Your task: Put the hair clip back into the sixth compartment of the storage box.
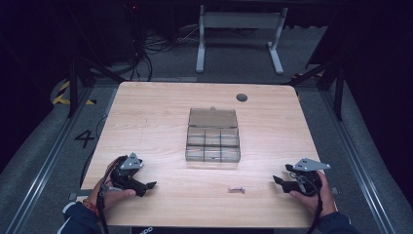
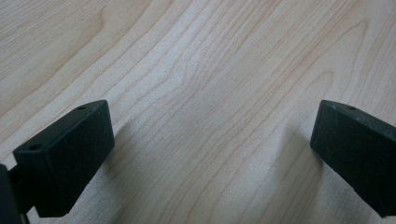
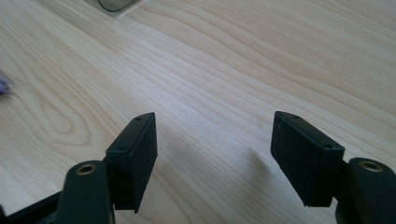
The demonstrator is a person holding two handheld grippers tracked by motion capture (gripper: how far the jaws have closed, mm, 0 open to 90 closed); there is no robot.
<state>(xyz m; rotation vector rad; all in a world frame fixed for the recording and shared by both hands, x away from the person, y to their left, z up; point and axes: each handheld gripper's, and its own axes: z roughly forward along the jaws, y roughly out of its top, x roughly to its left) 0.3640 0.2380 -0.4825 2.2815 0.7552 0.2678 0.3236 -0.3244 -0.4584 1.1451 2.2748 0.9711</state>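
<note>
Looked like a lab: taped floor marking (image 1: 64, 93), cable tangle (image 1: 146, 44), lone wooden table (image 1: 160, 102), dark surroundings.

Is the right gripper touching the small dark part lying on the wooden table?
Apart. The high view shows bare wood between the right gripper and the small dark part; the right gripper view shows open jaws with nothing between them.

High view: from above the near edge, facing forward and down; whole table (image 1: 146, 112) mid-frame, floor beyond.
Left gripper view: close above bare wood, along own jaws at lower corners.
Right gripper view: equally close; box (image 3: 112, 3) corner at top left.
Shared: box (image 1: 213, 141), tabletop wood.
</note>
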